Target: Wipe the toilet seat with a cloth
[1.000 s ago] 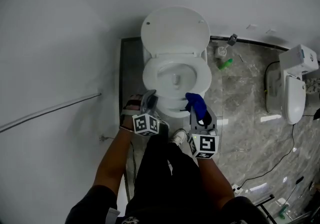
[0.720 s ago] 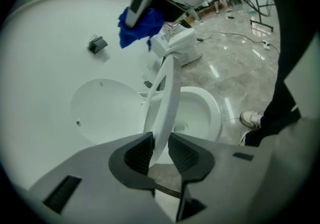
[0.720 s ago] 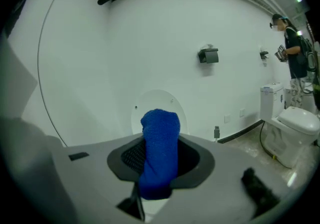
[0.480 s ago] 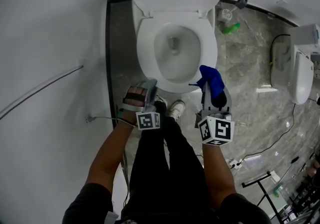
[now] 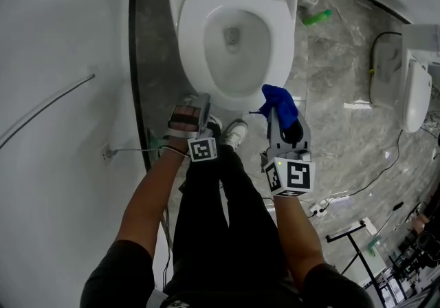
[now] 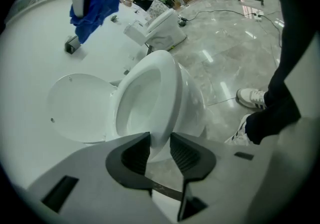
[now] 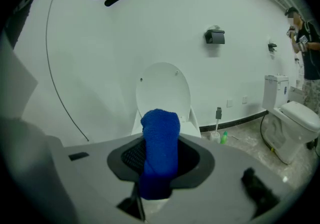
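left gripper [image 6: 160,149]: our jaws have just been opening, now apart, nothing gripped; toilet seat [image 6: 169,83] sits just beyond the tips.
right gripper [image 7: 161,160]: our jaws clamp the blue cloth [image 7: 160,140], which sticks up past the tips.
toilet seat: down on the bowl, lid [image 7: 163,88] raised, ahead of both jaws; we see the cloth apart from it.

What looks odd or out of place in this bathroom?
A second toilet stands to the right with no partition between the two, and black cables trail loose over the floor around it. Nothing looks spilled or broken.
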The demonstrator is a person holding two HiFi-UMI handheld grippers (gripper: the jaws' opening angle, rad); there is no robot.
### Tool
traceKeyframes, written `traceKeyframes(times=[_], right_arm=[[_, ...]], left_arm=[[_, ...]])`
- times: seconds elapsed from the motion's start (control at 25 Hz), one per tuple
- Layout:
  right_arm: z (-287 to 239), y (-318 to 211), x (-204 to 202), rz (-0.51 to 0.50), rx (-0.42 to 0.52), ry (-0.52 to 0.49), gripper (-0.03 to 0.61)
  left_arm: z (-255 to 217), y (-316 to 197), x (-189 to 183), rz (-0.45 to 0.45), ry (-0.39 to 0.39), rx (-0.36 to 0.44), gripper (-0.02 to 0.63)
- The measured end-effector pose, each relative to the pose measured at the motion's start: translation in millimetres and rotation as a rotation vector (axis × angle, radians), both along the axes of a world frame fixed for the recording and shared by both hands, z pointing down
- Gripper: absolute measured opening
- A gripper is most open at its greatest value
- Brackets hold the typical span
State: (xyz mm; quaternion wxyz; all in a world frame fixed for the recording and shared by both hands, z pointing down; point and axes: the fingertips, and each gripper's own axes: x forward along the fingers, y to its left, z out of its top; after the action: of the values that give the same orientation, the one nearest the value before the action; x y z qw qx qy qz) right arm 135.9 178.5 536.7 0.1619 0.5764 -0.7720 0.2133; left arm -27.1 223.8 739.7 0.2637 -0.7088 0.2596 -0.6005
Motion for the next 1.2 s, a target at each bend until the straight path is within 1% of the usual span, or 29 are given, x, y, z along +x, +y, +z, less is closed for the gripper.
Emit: traceKeyframes(times=[0.08, 0.16, 0.28, 0.36, 0.44, 0.52, 0.68, 0.72, 0.76, 0.84, 0.92, 0.96, 1.04, 1.12, 1.2], right_arm=[[2, -4, 0, -0.003, 0.007, 0.001, 0.107], [0, -8, 2, -0.002, 0.015, -0.002, 0.107], [-3, -13, 4, -0.004, 0.024, -0.007, 0.107], [-3, -15, 6, -0.011, 0.026, -0.008, 0.107], [-1, -16, 7, -0.022, 0.022, -0.008, 0.107], [2, -16, 9, -0.028, 0.008, -0.006, 0.107], [10, -18, 7, -0.041, -0.021, -0.003, 0.107], [12, -20, 4, -0.049, -0.026, -0.003, 0.109], [14, -22, 1, -0.059, -0.032, -0.003, 0.109], [19, -28, -6, -0.078, -0.039, -0.002, 0.108], [24, -36, -15, -0.096, -0.044, 0.000, 0.107], [27, -40, -20, -0.106, -0.047, 0.002, 0.107], [35, -52, -32, -0.127, -0.053, 0.004, 0.107], [42, -68, -46, -0.152, -0.054, 0.006, 0.108], [51, -85, -61, -0.177, -0.057, 0.012, 0.107]], left_arm=[[13, 1, 0, -0.002, -0.022, -0.018, 0.123], [23, 4, 0, -0.008, -0.043, -0.054, 0.122], [30, 9, 0, -0.015, -0.052, -0.095, 0.122], [29, 10, 0, -0.022, -0.040, -0.113, 0.121], [21, 8, 2, -0.061, 0.015, -0.137, 0.131], [7, 8, 4, -0.127, 0.129, -0.176, 0.135], [-36, 18, 7, -0.272, 0.423, -0.262, 0.135], [-49, 19, 7, -0.322, 0.505, -0.283, 0.135], [-61, 18, 5, -0.389, 0.594, -0.302, 0.133], [-83, 9, -3, -0.562, 0.785, -0.330, 0.131], [-96, -8, -17, -0.735, 0.948, -0.343, 0.077], [-100, -18, -24, -0.798, 1.008, -0.341, 0.048], [-103, -38, -35, -0.877, 1.089, -0.331, 0.013], [-101, -60, -44, -0.930, 1.147, -0.328, 0.011], [-98, -83, -54, -0.982, 1.187, -0.316, 0.011]])
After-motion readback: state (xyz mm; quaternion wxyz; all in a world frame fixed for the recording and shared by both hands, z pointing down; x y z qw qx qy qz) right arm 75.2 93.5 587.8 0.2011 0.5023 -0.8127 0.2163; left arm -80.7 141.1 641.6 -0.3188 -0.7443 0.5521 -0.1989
